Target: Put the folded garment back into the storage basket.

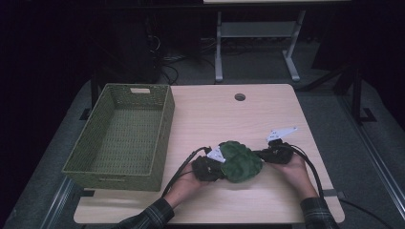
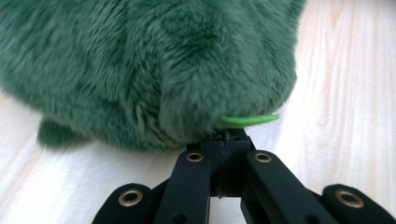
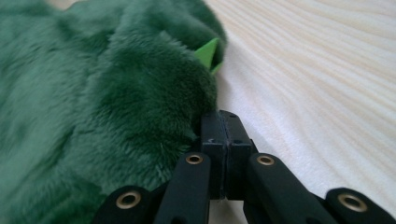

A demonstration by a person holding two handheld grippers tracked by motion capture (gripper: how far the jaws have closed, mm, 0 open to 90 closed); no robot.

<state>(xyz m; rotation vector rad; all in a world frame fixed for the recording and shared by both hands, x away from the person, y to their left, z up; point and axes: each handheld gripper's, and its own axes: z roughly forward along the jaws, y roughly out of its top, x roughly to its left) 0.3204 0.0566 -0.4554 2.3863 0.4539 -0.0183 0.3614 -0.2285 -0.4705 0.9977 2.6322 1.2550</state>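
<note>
A dark green plush toy lies on the wooden table near the front edge, between both hands. My left gripper presses against its left side and my right gripper against its right side. In the left gripper view the black jaws are closed together at the fur, just under a light green felt piece. The right gripper view has the jaws closed at the edge of the fur, with a light green felt tip farther off.
A green woven basket stands at the table's left with nothing in it. A round cable hole sits near the table's far edge. Cables trail from both grippers toward the front. Another table's legs stand beyond.
</note>
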